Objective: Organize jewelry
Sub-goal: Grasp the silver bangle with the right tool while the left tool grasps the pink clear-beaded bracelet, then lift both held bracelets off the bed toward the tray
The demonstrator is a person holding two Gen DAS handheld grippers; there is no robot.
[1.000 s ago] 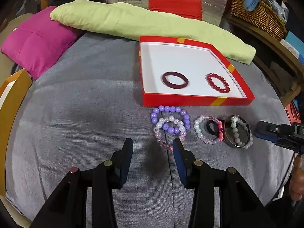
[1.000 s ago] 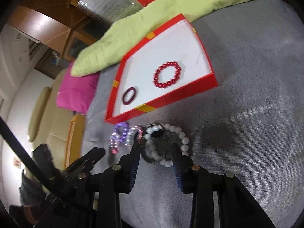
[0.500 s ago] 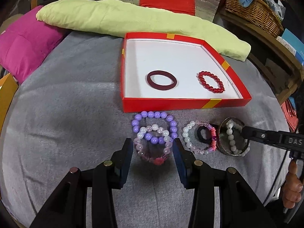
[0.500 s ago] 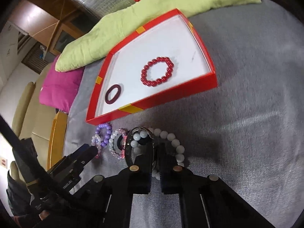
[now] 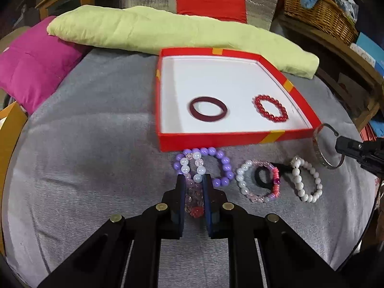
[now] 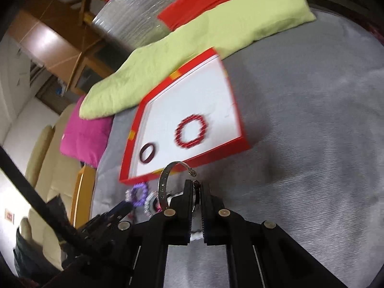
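Observation:
A red box (image 5: 216, 139) with a white floor holds a dark red bangle (image 5: 207, 109) and a red bead bracelet (image 5: 270, 108). My left gripper (image 5: 194, 180) is shut on a pink and white bead bracelet (image 5: 192, 168) that overlaps a purple bead bracelet (image 5: 223, 165) on the grey cloth. My right gripper (image 6: 196, 187) is shut on a silver cuff bangle (image 6: 164, 187) and holds it raised near the box's front corner; the bangle also shows in the left wrist view (image 5: 321, 151). A white-pink bracelet with a black ring (image 5: 259, 182) and a white pearl bracelet (image 5: 307, 180) lie on the cloth.
A green cushion (image 5: 168, 31) and a pink cushion (image 5: 31, 64) lie behind and left of the box. A wicker basket (image 5: 316, 12) stands on a shelf at the back right. A wooden edge (image 5: 9, 124) borders the cloth on the left.
My left gripper moved forward and shut on the pink and white bracelet. My right gripper, shut on the silver bangle, lifted it off the cloth, uncovering the white pearl bracelet.

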